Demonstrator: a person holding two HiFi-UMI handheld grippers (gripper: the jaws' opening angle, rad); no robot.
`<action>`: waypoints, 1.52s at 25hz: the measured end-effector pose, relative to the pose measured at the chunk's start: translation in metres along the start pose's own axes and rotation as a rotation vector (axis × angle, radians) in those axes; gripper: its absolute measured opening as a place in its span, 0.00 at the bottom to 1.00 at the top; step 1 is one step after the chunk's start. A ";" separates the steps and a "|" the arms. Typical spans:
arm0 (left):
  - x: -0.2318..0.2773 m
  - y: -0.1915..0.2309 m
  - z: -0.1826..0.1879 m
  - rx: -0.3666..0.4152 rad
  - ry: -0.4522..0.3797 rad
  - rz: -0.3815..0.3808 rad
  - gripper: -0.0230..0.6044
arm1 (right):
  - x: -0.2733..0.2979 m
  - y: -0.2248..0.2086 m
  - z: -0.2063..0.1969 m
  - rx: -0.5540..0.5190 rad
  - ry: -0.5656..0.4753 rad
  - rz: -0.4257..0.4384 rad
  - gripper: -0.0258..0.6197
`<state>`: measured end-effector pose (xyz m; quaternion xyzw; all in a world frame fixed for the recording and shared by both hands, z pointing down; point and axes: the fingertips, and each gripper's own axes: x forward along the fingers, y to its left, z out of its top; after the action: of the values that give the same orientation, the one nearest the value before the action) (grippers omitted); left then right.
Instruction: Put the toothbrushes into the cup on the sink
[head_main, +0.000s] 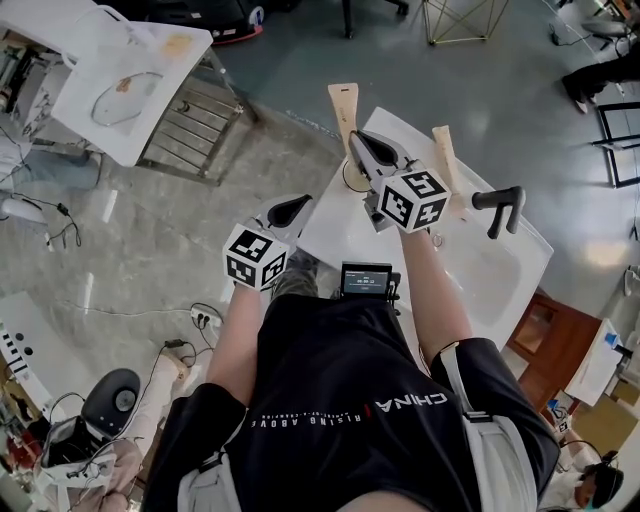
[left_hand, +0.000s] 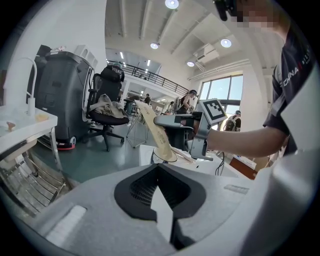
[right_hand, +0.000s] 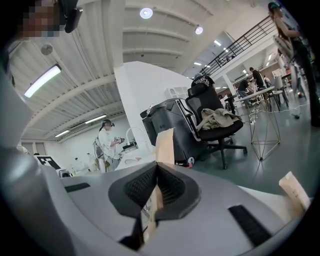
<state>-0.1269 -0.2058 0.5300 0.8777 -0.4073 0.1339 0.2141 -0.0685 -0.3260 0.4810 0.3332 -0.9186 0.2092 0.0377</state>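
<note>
Underneath, white sink (head_main: 500, 270) on grey floor (head_main: 500, 80).

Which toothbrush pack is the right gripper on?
The upright pack at the cup; the right gripper pinches it. The other pack lies flat on the sink.

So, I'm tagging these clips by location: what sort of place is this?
Probably a lab or workshop hall, not a real bathroom: the white sink stands out on an open concrete floor, with an office chair nearby and a railed mezzanine behind.
</note>
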 end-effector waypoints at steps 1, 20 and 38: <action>0.000 0.002 -0.001 -0.003 0.001 0.003 0.05 | 0.002 0.000 -0.001 -0.001 0.002 0.001 0.06; 0.021 -0.020 0.005 0.025 0.009 -0.043 0.05 | -0.032 0.001 -0.048 -0.104 0.159 -0.045 0.06; 0.035 -0.071 0.009 0.066 -0.009 -0.075 0.05 | -0.084 -0.014 -0.061 -0.059 0.260 -0.080 0.18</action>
<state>-0.0491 -0.1927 0.5173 0.8996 -0.3702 0.1354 0.1880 0.0012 -0.2610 0.5240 0.3383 -0.8977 0.2219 0.1746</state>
